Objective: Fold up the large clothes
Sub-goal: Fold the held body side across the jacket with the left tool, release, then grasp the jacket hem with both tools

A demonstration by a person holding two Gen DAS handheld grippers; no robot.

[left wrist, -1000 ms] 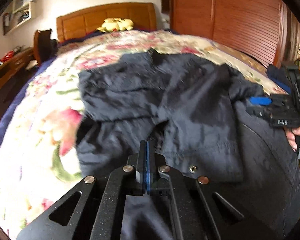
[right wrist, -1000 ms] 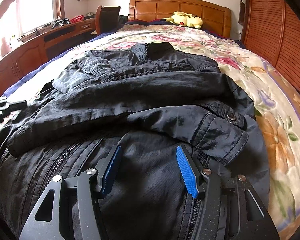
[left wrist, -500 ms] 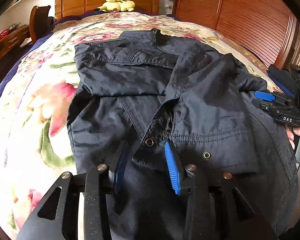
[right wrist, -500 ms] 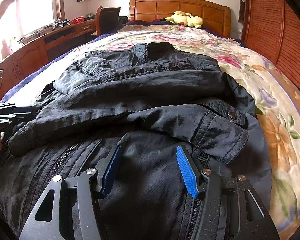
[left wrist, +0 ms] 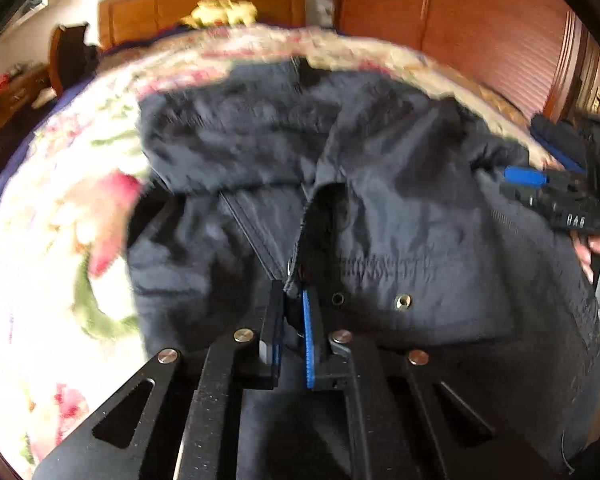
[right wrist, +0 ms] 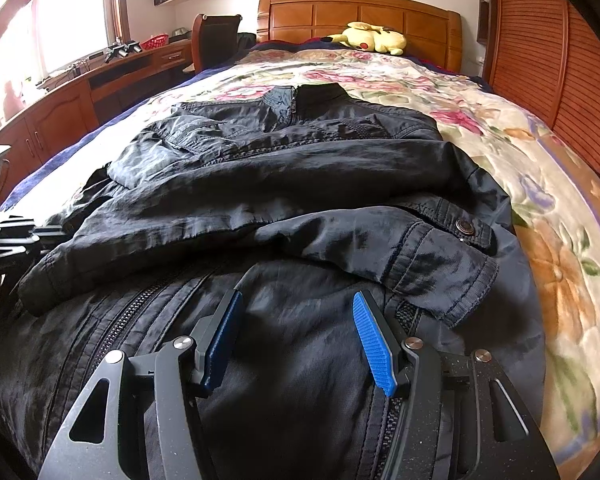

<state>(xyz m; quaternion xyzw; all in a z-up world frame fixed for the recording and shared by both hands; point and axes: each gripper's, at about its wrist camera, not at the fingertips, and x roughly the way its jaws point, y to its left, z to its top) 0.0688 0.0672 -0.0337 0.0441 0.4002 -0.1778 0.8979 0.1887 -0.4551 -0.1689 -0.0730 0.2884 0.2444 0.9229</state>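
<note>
Basically, bed (right wrist: 480, 112) carries everything: dark jacket (right wrist: 284, 168) lies zip-side up along its middle, collar toward the headboard, hem at the foot edge, both sleeves crossed over the chest so the body is narrow enough to fold. Left hand-held gripper (left wrist: 292, 332) is clamped on the cuff (left wrist: 300, 280) of the upper sleeve, likely to position it. Right hand-held gripper (right wrist: 296, 336) hovers over the hem, jaws spread, gripping nothing, probably staged for the hem-to-collar fold.
</note>
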